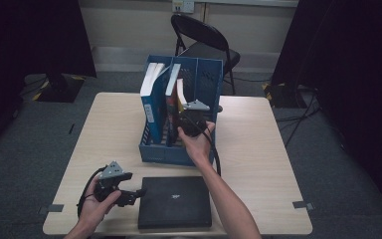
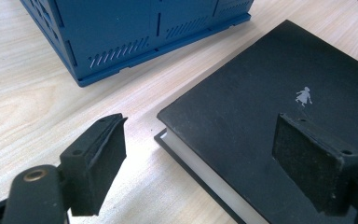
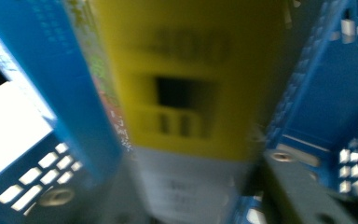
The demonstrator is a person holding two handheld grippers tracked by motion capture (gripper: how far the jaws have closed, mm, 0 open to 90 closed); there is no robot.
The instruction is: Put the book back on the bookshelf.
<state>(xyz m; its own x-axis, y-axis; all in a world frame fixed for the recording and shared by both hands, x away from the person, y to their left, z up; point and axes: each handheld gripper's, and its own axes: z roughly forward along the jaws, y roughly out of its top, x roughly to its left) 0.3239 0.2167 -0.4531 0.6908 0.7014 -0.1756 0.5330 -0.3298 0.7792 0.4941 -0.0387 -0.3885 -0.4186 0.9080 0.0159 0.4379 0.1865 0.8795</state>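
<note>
High view, nearest edge: lying flat on pale wooden table (image 1: 258, 149), black book (image 1: 175, 201), cover up, close to the person's side. Resting just left of it, left gripper (image 1: 138, 192), held in left hand (image 1: 95, 205), grey three-cornered plate on top, cable looping beside the wrist, jaws pointing at the book's left edge.

Left gripper view: standing wide apart, both black jaws, gripping nothing; showing between them, corner of the black book (image 2: 261, 116), white page block along its near edge, small silver figure printed on the cover. Hovering over the cover, one jaw; hanging over bare table (image 2: 23, 93), the other. Sitting just beyond, low wall of blue file rack (image 2: 135, 32).

High view, mid-table: standing behind the black book, blue file rack (image 1: 161, 149), slotted walls, several compartments. Standing upright inside, blue book (image 1: 151, 97) at left, dark-spined book (image 1: 172, 94) beside it, yellow book (image 1: 180, 92) next. Reaching into the rack from the front, right hand (image 1: 196, 142) with right gripper (image 1: 185, 119), at the yellow book.

Right gripper view, blurred: flanking the yellow book (image 3: 186, 84) closely, both jaws, spine showing between them; pressing on it or merely beside it, impossible to tell. Leaning alongside, blue book (image 3: 51, 88).

High view, far: standing behind the table, black folding chair (image 1: 204, 42).
</note>
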